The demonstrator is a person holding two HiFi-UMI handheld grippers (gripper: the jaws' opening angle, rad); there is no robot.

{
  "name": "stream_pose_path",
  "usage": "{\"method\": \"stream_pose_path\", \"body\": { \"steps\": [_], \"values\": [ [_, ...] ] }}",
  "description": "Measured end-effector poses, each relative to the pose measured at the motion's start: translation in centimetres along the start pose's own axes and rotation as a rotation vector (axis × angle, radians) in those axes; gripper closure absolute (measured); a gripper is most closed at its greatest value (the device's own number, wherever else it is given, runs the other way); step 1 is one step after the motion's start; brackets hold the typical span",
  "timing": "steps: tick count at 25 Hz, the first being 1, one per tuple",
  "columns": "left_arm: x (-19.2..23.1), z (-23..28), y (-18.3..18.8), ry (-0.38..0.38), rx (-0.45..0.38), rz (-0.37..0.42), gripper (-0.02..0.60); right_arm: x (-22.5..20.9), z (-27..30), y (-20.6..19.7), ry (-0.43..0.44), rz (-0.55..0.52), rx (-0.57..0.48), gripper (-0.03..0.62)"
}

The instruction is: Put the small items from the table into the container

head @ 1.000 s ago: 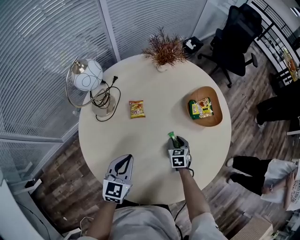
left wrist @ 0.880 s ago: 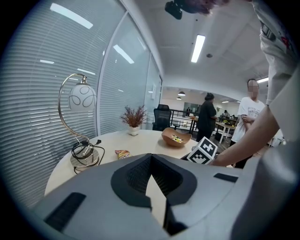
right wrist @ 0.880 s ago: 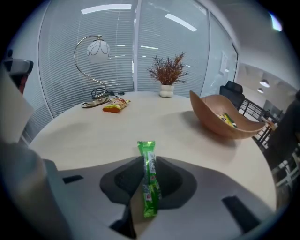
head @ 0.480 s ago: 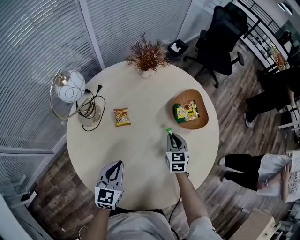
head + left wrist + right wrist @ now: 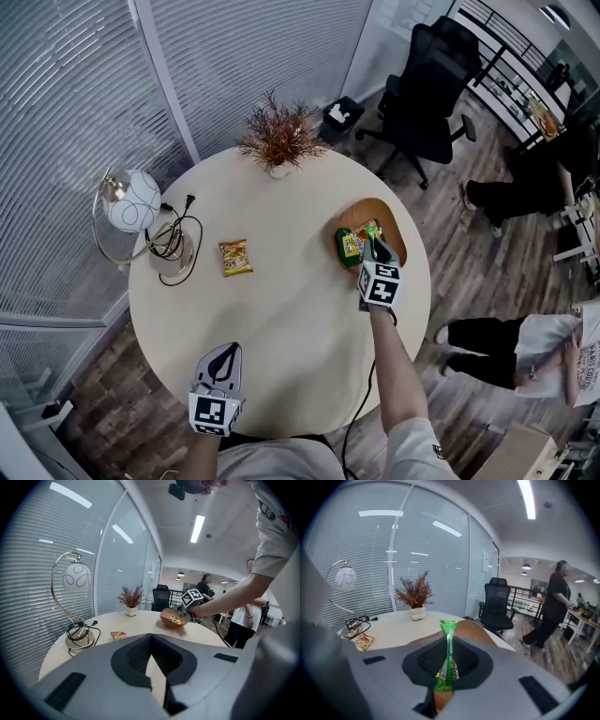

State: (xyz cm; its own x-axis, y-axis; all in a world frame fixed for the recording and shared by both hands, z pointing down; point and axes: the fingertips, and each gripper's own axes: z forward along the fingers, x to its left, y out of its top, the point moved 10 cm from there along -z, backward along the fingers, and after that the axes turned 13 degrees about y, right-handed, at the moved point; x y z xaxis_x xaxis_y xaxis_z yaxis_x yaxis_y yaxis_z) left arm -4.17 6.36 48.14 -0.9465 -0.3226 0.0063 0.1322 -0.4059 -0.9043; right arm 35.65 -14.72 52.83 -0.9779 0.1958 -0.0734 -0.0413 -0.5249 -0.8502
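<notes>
Nothing here can be read as words or numbers. Print on the slim green snack packet [image 5: 449,665] and on the small orange-yellow snack packet [image 5: 235,256] is blurred or too small. The black-and-white marker cube [image 5: 381,283] bears only square patterns.

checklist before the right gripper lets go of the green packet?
1. Grip: right gripper is shut on the green packet, which stands upright between the jaws. Ok.
2. Position: in the head view the right gripper is over the bowl. Ok.
3. Drop height above the bowl: cannot tell.
4. Room in the bowl: one yellow-green packet lies inside, with bare wood beside it. Ok.
5. Left gripper: empty, at the near table edge, well apart from the bowl. Ok.
6. Table cleared: an orange packet lies near the lamp. Not ok.
</notes>
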Motion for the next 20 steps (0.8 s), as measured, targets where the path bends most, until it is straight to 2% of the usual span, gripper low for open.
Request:
{"method": "stream_pose_path", "body": {
  "steps": [4,6,8,10,12,16,20],
  "values": [
    [0.4,0.1,0.1,0.018,0.0,0.001,0.589,-0.8,1.5,-1.0,-0.024,0.041,0.075,0.548],
    [0.5,0.2,0.2,0.022,-0.001,-0.001,0.589,-0.7,1.7,-1.5,-0.023,0.064,0.077,0.54],
    [0.7,0.3,0.3,0.023,-0.002,-0.001,0.589,-0.4,1.4,-1.5,-0.014,0.066,0.054,0.462],
    [0.5,0.3,0.4,0.021,-0.007,-0.002,0.589,0.2,0.4,-1.1,0.0,0.049,0.03,0.456],
    [0.2,0.5,0.6,0.017,-0.021,-0.011,0.589,1.3,-1.3,-0.4,0.029,0.017,-0.009,0.461],
    [0.7,1.8,0.9,-0.007,-0.054,-0.022,0.589,6.0,-5.7,0.3,0.127,-0.065,-0.145,0.527],
    [1.9,2.2,1.2,-0.028,-0.065,-0.022,0.589,12.5,-10.2,-1.3,0.174,-0.057,-0.226,0.556]
  ]
}}
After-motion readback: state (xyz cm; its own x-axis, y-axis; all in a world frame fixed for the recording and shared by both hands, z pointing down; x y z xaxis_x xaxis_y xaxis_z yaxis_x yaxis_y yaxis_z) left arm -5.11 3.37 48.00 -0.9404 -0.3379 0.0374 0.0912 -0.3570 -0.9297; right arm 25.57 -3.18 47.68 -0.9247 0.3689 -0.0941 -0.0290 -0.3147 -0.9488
